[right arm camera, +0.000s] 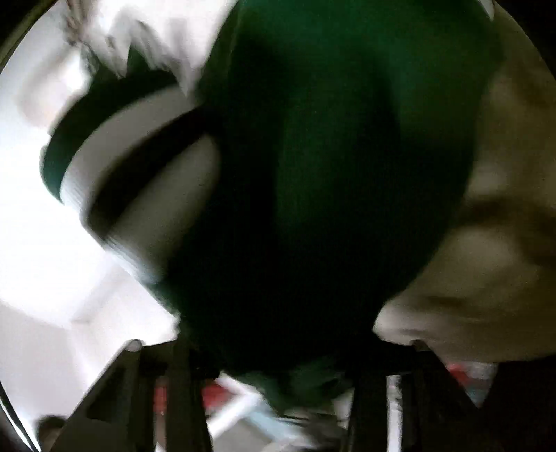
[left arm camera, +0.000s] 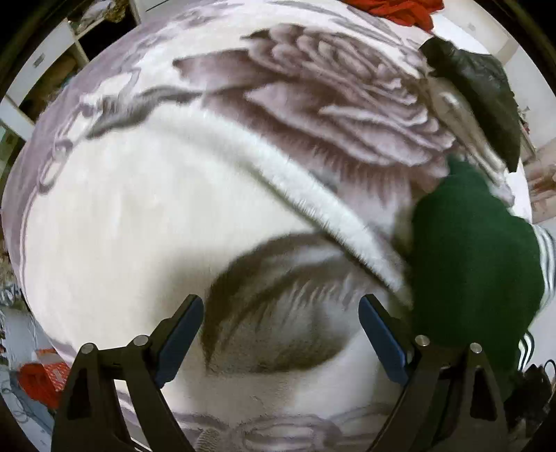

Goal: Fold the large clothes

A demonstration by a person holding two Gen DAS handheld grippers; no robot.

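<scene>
The dark green knitted garment with white stripes [right arm camera: 330,174] is filling most of the right wrist view, hanging close in front of the lens and smeared by motion blur. Its striped band of green and white [right arm camera: 114,156] is showing at the left of that view, while the lower end of the cloth is running down between the two dark fingers of the right hand-held gripper [right arm camera: 278,382]. The fingertips themselves are hidden by the fabric and shadow, so I cannot tell whether that gripper is clamping the cloth or merely sitting behind it.

In the left wrist view the same green garment [left arm camera: 469,260] is appearing at the right side, over the bed, with a bit of its striped edge cut off by the frame's rim. Whether it is touching the blanket is hard to make out.

The left hand-held gripper [left arm camera: 281,333] is hovering with its blue-padded fingers [left arm camera: 180,337] spread wide apart and nothing between them. Below it the fluffy grey and white blanket with a large rose print [left arm camera: 208,174] is covering the bed. At the far right a dark black garment [left arm camera: 479,90] is lying on the blanket, and a red cloth [left arm camera: 403,10] is showing at the far edge, partly cut off. White shelving [left arm camera: 52,62] is standing at the far left, blurred.
</scene>
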